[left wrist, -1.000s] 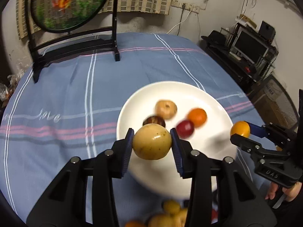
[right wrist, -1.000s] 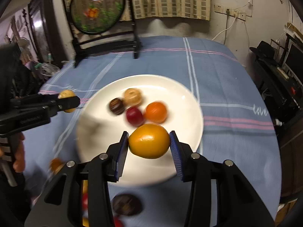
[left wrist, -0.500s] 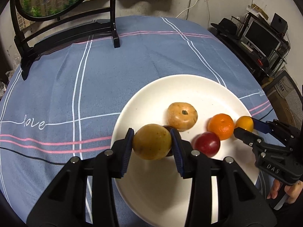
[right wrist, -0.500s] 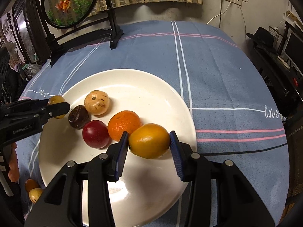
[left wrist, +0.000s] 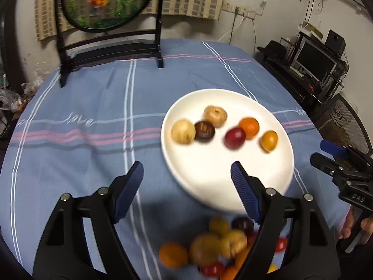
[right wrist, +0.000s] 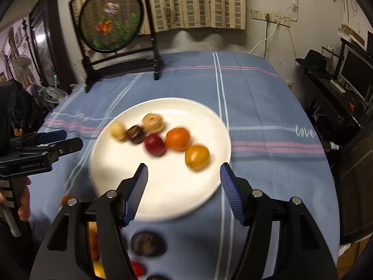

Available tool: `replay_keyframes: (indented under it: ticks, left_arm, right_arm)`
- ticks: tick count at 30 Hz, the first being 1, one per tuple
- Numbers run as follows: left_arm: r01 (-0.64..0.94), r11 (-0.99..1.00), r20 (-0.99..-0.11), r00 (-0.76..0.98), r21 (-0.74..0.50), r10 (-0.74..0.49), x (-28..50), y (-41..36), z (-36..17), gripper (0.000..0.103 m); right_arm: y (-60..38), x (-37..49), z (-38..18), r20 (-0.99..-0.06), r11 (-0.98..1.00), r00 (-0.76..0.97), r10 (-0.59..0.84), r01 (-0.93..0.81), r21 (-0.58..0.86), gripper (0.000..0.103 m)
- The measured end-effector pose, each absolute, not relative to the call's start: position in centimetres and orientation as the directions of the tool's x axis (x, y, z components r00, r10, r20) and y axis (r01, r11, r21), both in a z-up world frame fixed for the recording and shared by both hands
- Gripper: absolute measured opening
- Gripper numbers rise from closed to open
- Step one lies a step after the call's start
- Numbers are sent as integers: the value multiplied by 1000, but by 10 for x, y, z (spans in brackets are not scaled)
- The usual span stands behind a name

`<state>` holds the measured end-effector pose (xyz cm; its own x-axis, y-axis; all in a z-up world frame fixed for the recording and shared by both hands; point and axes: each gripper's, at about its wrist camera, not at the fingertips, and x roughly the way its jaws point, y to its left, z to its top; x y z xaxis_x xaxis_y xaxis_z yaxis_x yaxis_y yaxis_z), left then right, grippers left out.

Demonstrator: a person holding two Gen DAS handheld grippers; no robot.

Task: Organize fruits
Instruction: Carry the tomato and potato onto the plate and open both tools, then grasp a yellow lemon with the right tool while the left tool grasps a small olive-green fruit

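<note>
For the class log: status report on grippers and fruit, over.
Left gripper and right gripper open, empty, jaws just opened. Six fruits on plate. Pile waits on cloth. Nothing in the way.

I count one white plate (left wrist: pixel 209 191) on my desk (left wrist: pixel 93 107), carrying six fruits: two tan ones (left wrist: pixel 183 131), one dark brown (left wrist: pixel 204 131), one red (left wrist: pixel 235 137), one orange (left wrist: pixel 249 127), one yellow-orange (left wrist: pixel 269 140). A loose pile (left wrist: pixel 216 247) lies nearer me; blur stops my count. Two tools show: left tool (left wrist: pixel 186 182), right tool (right wrist: pixel 184 182).
</note>
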<state>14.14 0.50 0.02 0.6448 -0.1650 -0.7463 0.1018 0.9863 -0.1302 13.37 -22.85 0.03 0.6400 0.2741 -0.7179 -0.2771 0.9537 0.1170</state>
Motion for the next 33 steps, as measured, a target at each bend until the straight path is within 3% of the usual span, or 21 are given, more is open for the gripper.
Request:
replay_keyframes:
  ticks: [9, 20, 33]
  left_arm:
    - [122, 987, -735, 659, -107, -161, 70, -7, -7, 80]
    - [100, 989, -728, 670, -106, -146, 48, 6, -8, 81]
    - [51, 994, -762, 638, -98, -108, 15, 37, -33, 82]
  right_arm:
    - [-206, 71, 3, -720, 938, 618, 317, -318, 140, 65]
    - [-195, 45, 5, -727, 932, 608, 320, -342, 124, 65]
    - [-149, 8, -67, -812, 863, 424, 401, -471, 181, 65]
